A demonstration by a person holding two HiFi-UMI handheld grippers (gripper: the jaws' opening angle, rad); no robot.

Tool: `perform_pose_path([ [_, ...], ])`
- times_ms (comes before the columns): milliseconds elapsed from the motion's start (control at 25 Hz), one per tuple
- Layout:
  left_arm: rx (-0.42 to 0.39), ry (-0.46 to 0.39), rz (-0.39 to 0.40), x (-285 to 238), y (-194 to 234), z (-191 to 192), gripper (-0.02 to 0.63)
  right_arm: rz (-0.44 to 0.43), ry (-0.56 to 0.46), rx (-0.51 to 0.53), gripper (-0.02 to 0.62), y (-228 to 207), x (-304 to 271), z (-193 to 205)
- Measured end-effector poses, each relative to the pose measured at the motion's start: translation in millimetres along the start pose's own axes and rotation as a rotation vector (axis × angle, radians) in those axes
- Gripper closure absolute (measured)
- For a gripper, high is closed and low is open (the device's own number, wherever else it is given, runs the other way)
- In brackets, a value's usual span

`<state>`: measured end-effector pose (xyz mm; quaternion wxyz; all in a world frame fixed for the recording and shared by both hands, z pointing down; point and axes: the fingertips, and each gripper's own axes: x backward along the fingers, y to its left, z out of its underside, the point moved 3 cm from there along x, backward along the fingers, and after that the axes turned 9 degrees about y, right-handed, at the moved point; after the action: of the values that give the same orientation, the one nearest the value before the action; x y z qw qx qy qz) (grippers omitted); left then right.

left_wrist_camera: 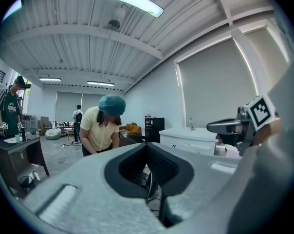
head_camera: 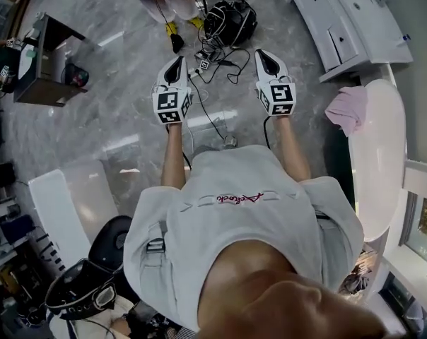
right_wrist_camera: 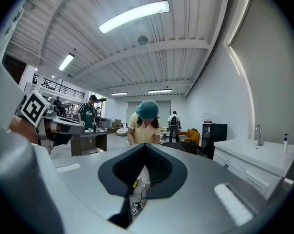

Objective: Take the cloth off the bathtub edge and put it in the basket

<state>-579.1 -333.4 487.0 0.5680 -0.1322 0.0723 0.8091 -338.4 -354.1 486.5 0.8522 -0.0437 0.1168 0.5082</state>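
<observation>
Cloth (head_camera: 346, 109) draped on bathtub (head_camera: 380, 161) edge.
Left gripper (head_camera: 174, 66), right gripper (head_camera: 268, 56): both clenched, empty, well apart from it.

A mock bathroom inside a big open lab hall: a white bathtub (head_camera: 379, 161), a sink cabinet (head_camera: 355, 13) just beside it, cables (head_camera: 219, 66) and a desk (head_camera: 47, 69) well apart from it.

Near, grey plastic right gripper (right_wrist_camera: 146, 148), black-padded jaws pressed together, nothing between. Beyond, person in teal cap and yellow shirt (right_wrist_camera: 146, 125), bending forward. Right, white vanity counter with tap (right_wrist_camera: 254, 152). Far left, dark desk (right_wrist_camera: 88, 141).
</observation>
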Motion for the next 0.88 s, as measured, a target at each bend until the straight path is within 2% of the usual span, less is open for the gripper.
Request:
perform_pose_path([
  [520,-0.040,0.019,0.128,-69.3,-34.6,-13.9,0.606,0.111,-0.005,-0.039,0.589,-49.9,0.2,4.3],
  [880,-0.036,0.017,0.241,-125.2,-24.1,-17.9,0.606,0.208,0.030,-0.038,0.589,-63.4,-27.5,2.0],
])
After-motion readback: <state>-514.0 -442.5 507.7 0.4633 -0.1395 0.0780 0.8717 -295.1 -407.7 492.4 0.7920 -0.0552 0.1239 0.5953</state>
